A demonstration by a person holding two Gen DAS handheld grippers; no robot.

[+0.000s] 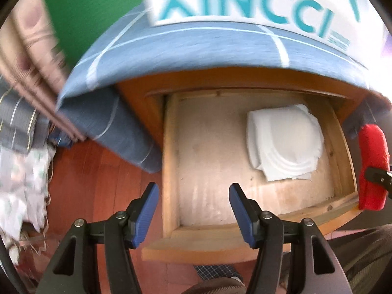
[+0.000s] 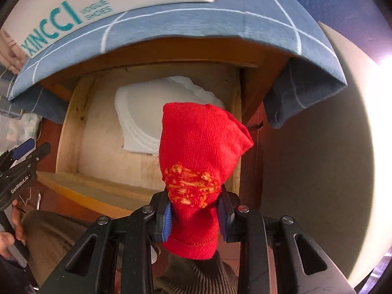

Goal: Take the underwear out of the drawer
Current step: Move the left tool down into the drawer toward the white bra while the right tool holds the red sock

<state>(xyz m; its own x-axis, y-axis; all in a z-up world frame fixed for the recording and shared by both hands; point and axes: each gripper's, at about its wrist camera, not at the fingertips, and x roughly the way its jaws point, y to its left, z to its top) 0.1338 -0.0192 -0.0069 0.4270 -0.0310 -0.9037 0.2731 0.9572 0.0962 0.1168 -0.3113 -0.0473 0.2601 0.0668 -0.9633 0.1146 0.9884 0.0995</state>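
The wooden drawer (image 1: 169, 161) (image 2: 71, 132) stands pulled out below me. In its far right part lies a folded white cloth (image 1: 284, 144) (image 2: 144, 115). My right gripper (image 2: 194, 216) is shut on a red knitted underwear piece (image 2: 198, 152) with orange stitching, held above the drawer's front right corner. The same red piece (image 1: 372, 169) shows at the right edge of the left wrist view, with the right gripper's fingers (image 1: 377, 176) on it. My left gripper (image 1: 193, 213) hangs open over the drawer's front left corner with nothing between its blue pads.
A blue checked cloth (image 1: 196, 49) (image 2: 196, 22) covers the cabinet top above the drawer, with a white lettered box (image 1: 245, 2) (image 2: 73, 7) on it. Red-brown floor (image 1: 98, 178) and piled fabrics (image 1: 22, 147) lie left. A person's hand (image 2: 9, 235) holds the left gripper; a pale wall (image 2: 318, 171) is right.
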